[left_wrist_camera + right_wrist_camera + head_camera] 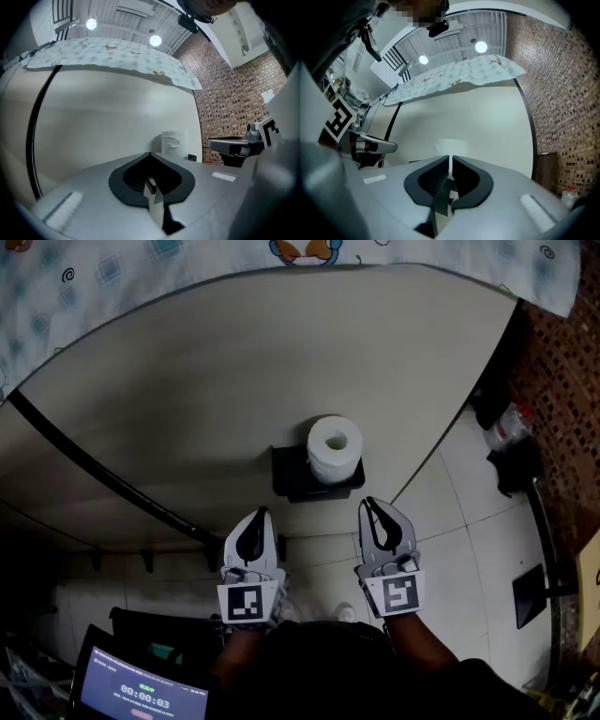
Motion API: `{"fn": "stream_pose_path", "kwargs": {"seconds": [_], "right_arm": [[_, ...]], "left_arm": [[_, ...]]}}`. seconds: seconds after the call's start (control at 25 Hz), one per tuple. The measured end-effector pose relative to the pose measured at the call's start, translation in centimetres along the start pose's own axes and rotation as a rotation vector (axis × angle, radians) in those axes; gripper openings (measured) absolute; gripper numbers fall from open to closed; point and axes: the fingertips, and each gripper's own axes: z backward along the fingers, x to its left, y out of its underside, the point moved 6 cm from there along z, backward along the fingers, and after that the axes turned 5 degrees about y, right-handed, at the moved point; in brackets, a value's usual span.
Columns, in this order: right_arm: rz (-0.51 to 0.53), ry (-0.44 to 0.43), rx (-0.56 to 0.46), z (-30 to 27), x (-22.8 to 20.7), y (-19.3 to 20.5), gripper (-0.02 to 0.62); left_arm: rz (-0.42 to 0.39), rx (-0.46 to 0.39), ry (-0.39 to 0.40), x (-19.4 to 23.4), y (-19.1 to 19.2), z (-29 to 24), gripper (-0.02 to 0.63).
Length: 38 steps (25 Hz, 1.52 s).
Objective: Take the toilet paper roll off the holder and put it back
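Only partly visible behind the toilet paper roll [334, 448]: the black holder [291, 474].

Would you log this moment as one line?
stage: pre-grasp | toilet paper roll: on holder | left gripper: shut, empty | right gripper: shut, empty

Roll [334, 448] on holder [292, 478], ahead of left claw [262, 514] and right claw [368, 502]

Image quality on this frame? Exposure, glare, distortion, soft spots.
Head view: dim, dark corners, fisheye bows the wall edges; the toilet paper roll stands out bright. Left gripper view: ceiling lamps glare, the left tool is soft up close, roll slightly blurred. Right gripper view: same lamp glare, roll pale and low-contrast against the wall.
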Motion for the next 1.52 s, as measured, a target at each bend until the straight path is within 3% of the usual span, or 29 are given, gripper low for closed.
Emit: {"fn": "stream_pose_path", "kwargs": {"seconds": [0.24,0.32,0.44,0.56,0.68,1.52], "right_arm": [[-0.024,-0.025,-0.004,-0.5,0.4,-0.1,0.141],[-0.036,-0.044,-0.022,-0.7,0.7,-0.3,0.235],[-0.053,-0.033,-0.022,-0.8,0.7,-0.4,0.313],[-0.088,-0.020,0.013,-1.8,0.4,0.2,0.475],[-0.102,-0.001,0.042,-3.7,0.5,0.3,0.571],[-0.120,0.042,0.254,-11.1,0.8,2.1,0.584]], "left_arm": [[0.003,0.002,0.004,0.1,-0.1,-0.2,0.017],[0.012,0.006,0.005,0.2,0.0,-0.3,0.017],[0.020,0.004,0.006,0.1,0.1,-0.2,0.017],[0.028,0.006,0.004,0.2,0.2,-0.2,0.017],[0.024,0.003,0.005,1.1,0.0,-0.6,0.017],[0.043,0.006,-0.011,3.5,0.1,-0.8,0.017]]}}
